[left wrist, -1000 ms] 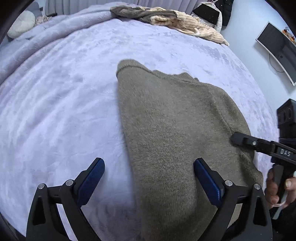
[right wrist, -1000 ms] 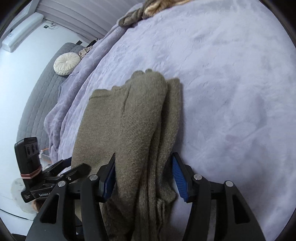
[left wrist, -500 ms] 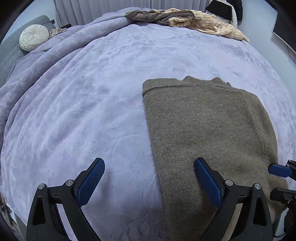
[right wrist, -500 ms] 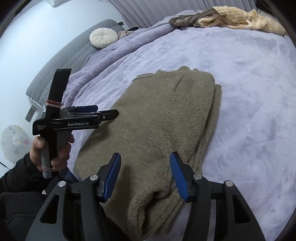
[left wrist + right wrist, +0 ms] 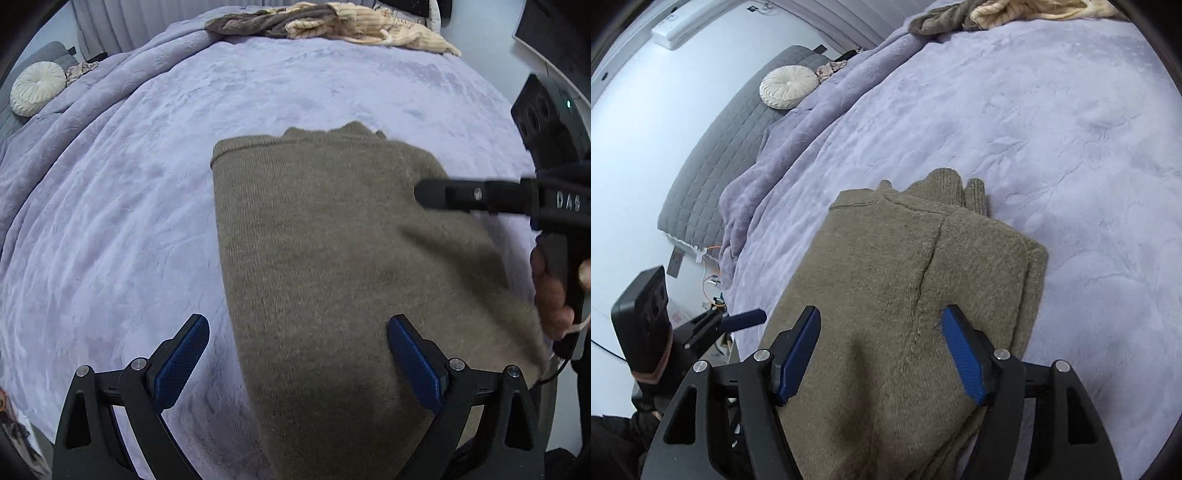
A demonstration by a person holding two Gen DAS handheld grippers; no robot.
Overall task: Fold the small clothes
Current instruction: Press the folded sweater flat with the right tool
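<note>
— Where is the garment?

— The olive knit sweater [image 5: 325, 266] lies folded on the lavender blanket [image 5: 122, 229] of the bed, filling the centre and lower middle of my left-wrist view. In my right-wrist view it runs from the middle to the bottom edge, with two ribbed cuffs [image 5: 956, 188] poking out at its far end.

— And your claws?

— My left claw [image 5: 297, 363] is released, its blue pads spread wide; the sweater's left edge lies between them, and I cannot tell whether either pad touches the knit. My right claw [image 5: 881, 349] is opening, with a raised hump of the sweater between its pads, which do not press on it.

— Anything else around?

— A pile of brown and cream clothes [image 5: 332, 22] at the top of the frame on the far side of the bed, and a round white cushion [image 5: 35, 88] at the upper left. My right hand [image 5: 554, 291] shows at the right edge, gripping its handle.
</note>
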